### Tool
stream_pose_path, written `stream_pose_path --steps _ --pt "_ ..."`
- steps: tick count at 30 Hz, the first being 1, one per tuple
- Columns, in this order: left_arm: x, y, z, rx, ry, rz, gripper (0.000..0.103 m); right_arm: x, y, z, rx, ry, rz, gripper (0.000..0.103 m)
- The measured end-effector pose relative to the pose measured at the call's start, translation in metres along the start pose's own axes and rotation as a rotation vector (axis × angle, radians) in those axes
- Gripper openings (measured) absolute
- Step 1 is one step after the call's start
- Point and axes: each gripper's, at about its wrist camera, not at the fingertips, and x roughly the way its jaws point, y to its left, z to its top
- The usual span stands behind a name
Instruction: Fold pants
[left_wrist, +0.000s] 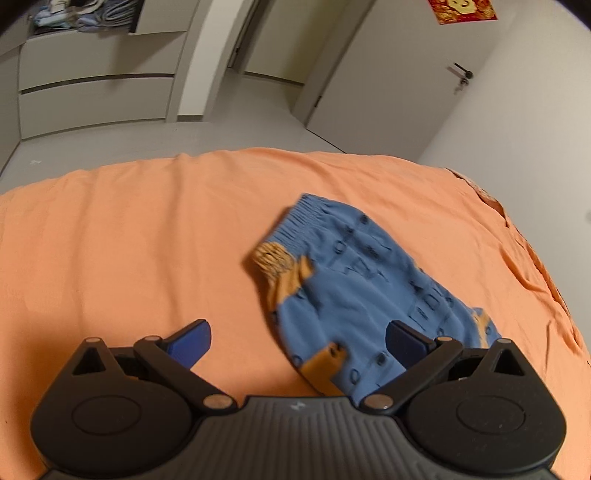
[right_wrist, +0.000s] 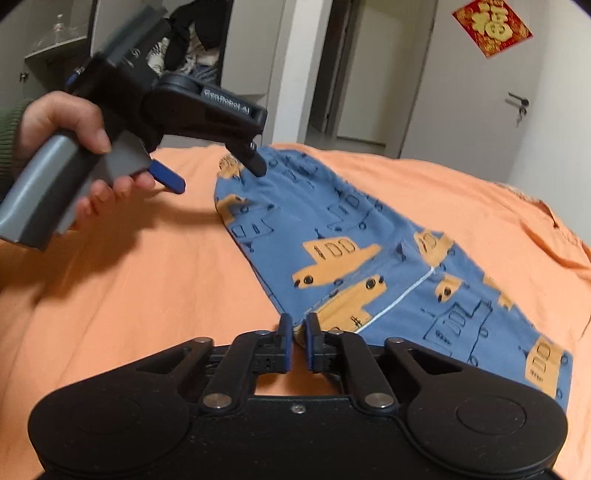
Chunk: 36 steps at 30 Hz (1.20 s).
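Nearest, the right gripper (right_wrist: 298, 326) pinches the pants (right_wrist: 332, 236) at an edge, the left gripper (left_wrist: 297, 341) hangs released; they lie partly folded on the bed (left_wrist: 110, 240), further folding judged outstanding.

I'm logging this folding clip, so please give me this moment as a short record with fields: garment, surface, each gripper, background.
garment: blue pants with orange vehicle print, lying flat, elastic waistband at the far end
surface: orange bedsheet, lightly wrinkled
left gripper: fingers wide open, above the sheet at the pants' edge, nothing held
right gripper: fingers nearly together at the near edge of the pants; grip on the cloth unclear
person: hand on the left gripper's handle
background: white door, red decoration
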Motion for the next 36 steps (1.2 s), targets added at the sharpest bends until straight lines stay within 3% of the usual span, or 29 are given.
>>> stream_pose_path --steps 3,6,8,11,12,17,19,20,22,24,27,30,33,36 --pt "0.001 0.002 0.003 0.002 -0.020 0.000 0.103 -0.008 -0.013 0.013 0.027 -0.060 0.006 0.042" --pt "0.004 0.005 0.005 0.006 -0.038 0.001 0.103 -0.001 -0.032 0.028 0.039 -0.090 -0.103 0.055" --pt "0.006 0.009 0.005 -0.006 -0.041 -0.008 0.103 0.013 -0.050 0.032 0.094 -0.070 -0.169 0.059" --pt "0.006 0.015 0.005 -0.019 -0.071 -0.036 0.102 0.053 -0.072 0.019 0.148 0.063 -0.237 0.071" --pt "0.005 0.015 0.005 -0.015 -0.086 -0.043 0.100 0.056 -0.076 0.013 0.187 0.044 -0.230 0.076" --pt "0.014 0.011 0.007 -0.002 -0.112 -0.072 0.075 0.053 -0.078 0.001 0.273 0.000 -0.258 0.083" --pt "0.015 0.008 0.007 -0.006 -0.137 -0.064 0.045 0.053 -0.077 0.000 0.277 -0.002 -0.260 0.084" --pt "0.015 0.006 0.007 0.002 -0.143 -0.058 0.044 0.053 -0.079 0.000 0.280 -0.003 -0.262 0.085" --pt "0.013 -0.003 0.004 0.053 -0.172 -0.030 0.029 0.054 -0.079 -0.002 0.285 -0.007 -0.265 0.086" --pt "0.011 -0.021 -0.001 0.180 -0.200 0.033 0.018 0.055 -0.079 0.000 0.286 -0.013 -0.271 0.087" --pt "0.011 -0.049 -0.014 0.373 -0.243 0.073 0.017 0.054 -0.075 0.000 0.281 -0.017 -0.288 0.088" --pt "0.011 -0.058 -0.018 0.416 -0.240 0.052 0.017 0.054 -0.074 0.000 0.280 -0.017 -0.295 0.089" --pt "0.010 -0.048 -0.010 0.361 -0.245 0.048 0.017 0.055 -0.075 0.000 0.282 -0.015 -0.297 0.089" --pt "0.017 -0.017 0.005 0.199 -0.189 0.039 0.017 0.055 -0.075 0.000 0.282 -0.015 -0.298 0.090"
